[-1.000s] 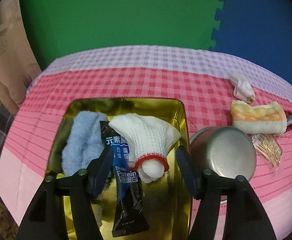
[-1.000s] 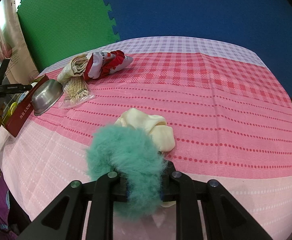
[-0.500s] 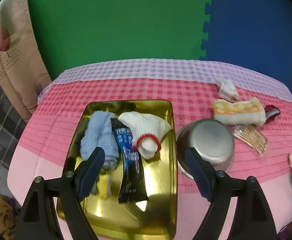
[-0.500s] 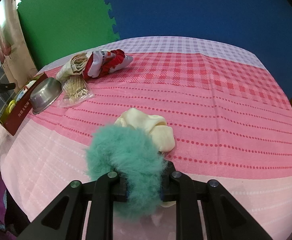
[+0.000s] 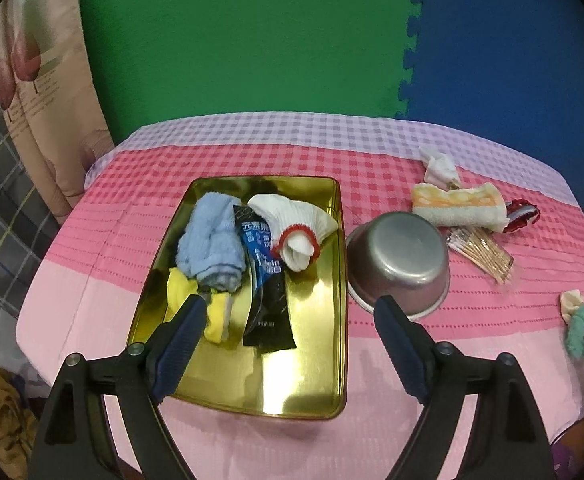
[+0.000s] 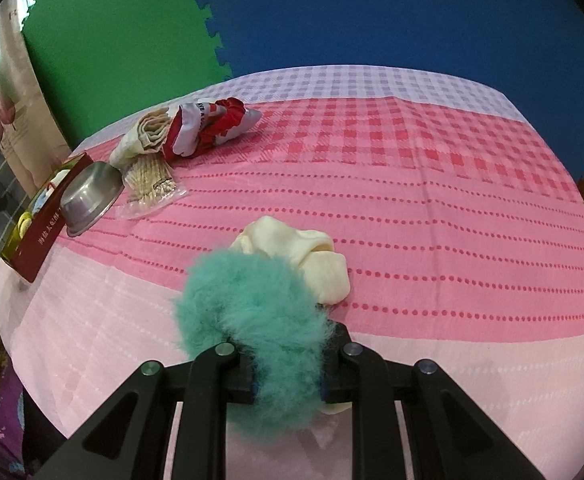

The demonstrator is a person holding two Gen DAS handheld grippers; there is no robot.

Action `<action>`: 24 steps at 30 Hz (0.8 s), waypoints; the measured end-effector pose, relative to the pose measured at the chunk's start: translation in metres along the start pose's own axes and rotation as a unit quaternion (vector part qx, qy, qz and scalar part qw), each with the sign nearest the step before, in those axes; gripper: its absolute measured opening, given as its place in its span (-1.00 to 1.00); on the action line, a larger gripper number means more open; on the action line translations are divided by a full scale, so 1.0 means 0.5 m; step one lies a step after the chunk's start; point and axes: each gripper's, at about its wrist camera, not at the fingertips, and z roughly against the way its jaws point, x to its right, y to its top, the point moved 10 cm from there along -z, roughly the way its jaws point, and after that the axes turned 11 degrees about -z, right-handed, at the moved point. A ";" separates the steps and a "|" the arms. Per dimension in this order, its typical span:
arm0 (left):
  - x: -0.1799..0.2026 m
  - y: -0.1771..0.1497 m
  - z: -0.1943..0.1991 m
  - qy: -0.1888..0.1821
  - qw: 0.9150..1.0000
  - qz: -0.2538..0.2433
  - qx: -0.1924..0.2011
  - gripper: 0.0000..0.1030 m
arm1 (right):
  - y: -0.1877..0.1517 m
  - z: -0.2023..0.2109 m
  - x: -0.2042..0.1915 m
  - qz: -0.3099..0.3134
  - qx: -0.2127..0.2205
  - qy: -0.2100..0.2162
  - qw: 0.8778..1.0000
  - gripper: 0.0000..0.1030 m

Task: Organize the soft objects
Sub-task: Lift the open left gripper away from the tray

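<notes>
My right claw (image 6: pixel 287 356) is clamped on a teal scrunchie (image 6: pixel 251 304), fluffy and long-piled, bulging out above and below the jaws. A cream scrunchie (image 6: pixel 312 256), smooth and puffy, lies touching it on the far side, on the table (image 6: pixel 432 216). The cloth over the table is woven, pink with red dotted rows near me, red check in the middle, lilac check at the far edge. To the right of the scrunchies the cloth runs bare to the far and right edges. My left claw (image 5: pixel 287 344) is spread wide and holds nothing, above the near half of the gold tray (image 5: pixel 312 364). The tray is a shiny rectangular metal one with rounded corners and a low rim. In its far half lie a blue terry cloth (image 5: pixel 211 236), a yellow cloth (image 5: pixel 199 304) partly under it, a glossy black sachet (image 5: pixel 265 280) and a white ribbed sock (image 5: pixel 296 224) with a red-trimmed cuff. The near half of the tray floor is bare. Just right of the tray, almost touching its rim, stands a steel bowl (image 5: pixel 402 256), tilted. Beyond it are an orange-and-white towel (image 5: pixel 458 204), a clear pack of toothpicks (image 5: pixel 482 250), a small white rag (image 5: pixel 438 166) and a red-and-white bag (image 6: pixel 211 124).
</notes>
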 end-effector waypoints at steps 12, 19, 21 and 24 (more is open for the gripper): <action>-0.060 -0.105 0.056 0.037 0.998 0.043 0.008 0.67 | -0.018 0.011 -0.008 -0.060 -0.027 0.037 0.997 -0.63; -0.109 -0.170 0.057 0.074 0.996 0.050 -0.004 0.67 | -0.025 0.014 -0.071 -0.074 -0.048 0.073 0.993 -0.63; -0.119 -0.187 0.055 0.073 0.996 0.059 -0.008 0.67 | -0.023 0.019 -0.099 -0.075 -0.051 0.088 0.992 -0.63; -0.130 -0.201 0.053 0.070 0.995 0.071 -0.008 0.67 | -0.012 0.032 -0.162 -0.073 -0.055 0.121 0.989 -0.63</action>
